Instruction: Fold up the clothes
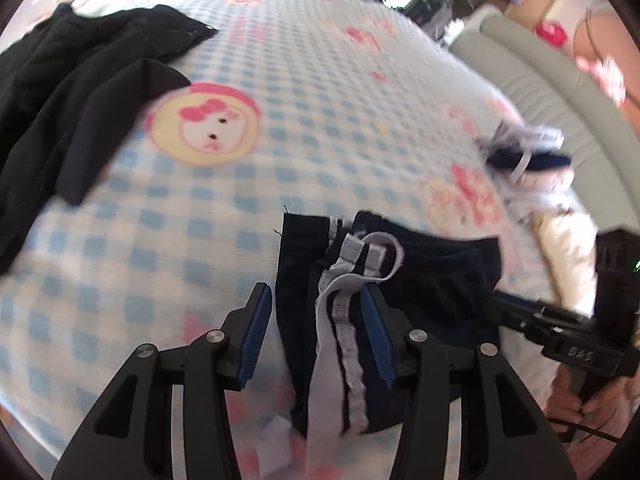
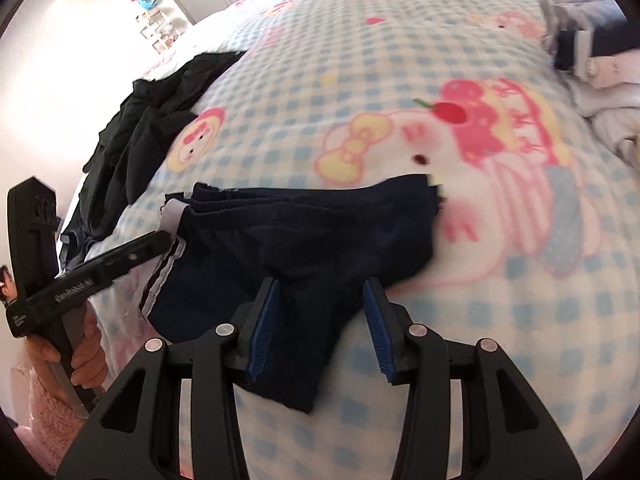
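Note:
Folded navy shorts with white side stripes (image 1: 420, 276) lie on the blue-checked cartoon blanket (image 1: 280, 80). My left gripper (image 1: 316, 332) is open, its jaws straddling the striped edge of the shorts. In the right wrist view the same shorts (image 2: 304, 236) lie flat, and my right gripper (image 2: 320, 320) is open over their near edge. The left gripper (image 2: 164, 236) shows there at the striped end. The right gripper (image 1: 496, 300) shows at the right of the left wrist view.
A pile of black clothes (image 1: 76, 92) lies at the far left of the bed, also in the right wrist view (image 2: 152, 120). A stack of folded clothes (image 1: 528, 164) sits at the right edge, also at top right (image 2: 592, 52). A grey padded bed frame (image 1: 540, 80) runs beyond.

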{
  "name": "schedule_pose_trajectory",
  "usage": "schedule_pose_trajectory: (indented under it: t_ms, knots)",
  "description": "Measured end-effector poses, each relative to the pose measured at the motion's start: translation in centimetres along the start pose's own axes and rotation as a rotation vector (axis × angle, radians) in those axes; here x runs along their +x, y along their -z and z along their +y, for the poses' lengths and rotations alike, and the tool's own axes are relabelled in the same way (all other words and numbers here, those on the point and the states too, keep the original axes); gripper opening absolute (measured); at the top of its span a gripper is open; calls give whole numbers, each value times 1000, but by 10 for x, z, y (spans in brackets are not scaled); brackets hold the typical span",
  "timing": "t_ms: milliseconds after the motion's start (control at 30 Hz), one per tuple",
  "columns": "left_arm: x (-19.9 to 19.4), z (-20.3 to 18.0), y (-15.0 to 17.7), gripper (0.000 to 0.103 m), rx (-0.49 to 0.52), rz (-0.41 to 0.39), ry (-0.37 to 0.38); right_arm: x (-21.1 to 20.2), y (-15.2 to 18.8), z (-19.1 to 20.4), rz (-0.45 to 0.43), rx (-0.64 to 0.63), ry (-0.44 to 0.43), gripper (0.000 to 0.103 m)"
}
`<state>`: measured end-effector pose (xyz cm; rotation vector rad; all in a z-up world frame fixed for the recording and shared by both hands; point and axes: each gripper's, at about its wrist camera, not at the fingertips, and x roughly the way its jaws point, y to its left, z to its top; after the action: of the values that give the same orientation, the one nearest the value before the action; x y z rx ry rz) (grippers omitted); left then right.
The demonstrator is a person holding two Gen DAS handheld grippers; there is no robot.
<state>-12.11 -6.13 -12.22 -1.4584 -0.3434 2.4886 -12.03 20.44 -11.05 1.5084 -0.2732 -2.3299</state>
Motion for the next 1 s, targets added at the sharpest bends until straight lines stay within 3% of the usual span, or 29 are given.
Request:
schedule_pose_trajectory:
  t_ms: [100, 233, 333, 500, 600, 700, 800, 933, 1000]
  knots:
    - [10, 4, -5, 48, 4, 34, -30, 8, -3, 4, 7, 3, 17, 44]
    - [4, 11, -5, 48, -16, 23, -56, 11, -7, -1, -2, 17, 65, 44]
    - [-4, 13, -3, 49, -37, 14, -46, 0, -4, -12, -8, 45, 51, 44]
    - [-18, 1, 3, 51, -19, 2, -29, -24, 9, -1, -49, -20, -44, 44]
    - [-22, -8, 12, 52, -26, 6, -5, -21, 17, 7, -31, -40, -35, 44]
    - [-21, -15, 25, 52, -8, 26, -39, -12, 27, 11, -2, -45, 13, 44]
    - [-20, -10, 38, 52, -2, 51, -118, -7, 40, 10, 9, -31, 51, 44]
    - [-35, 13, 43, 52, -124, 28, -60, -19, 49, 1, -23, 0, 58, 44]
    - [-43, 22, 46, 52, -195, 0, 26, -34, 52, -2, -67, 18, 31, 44]
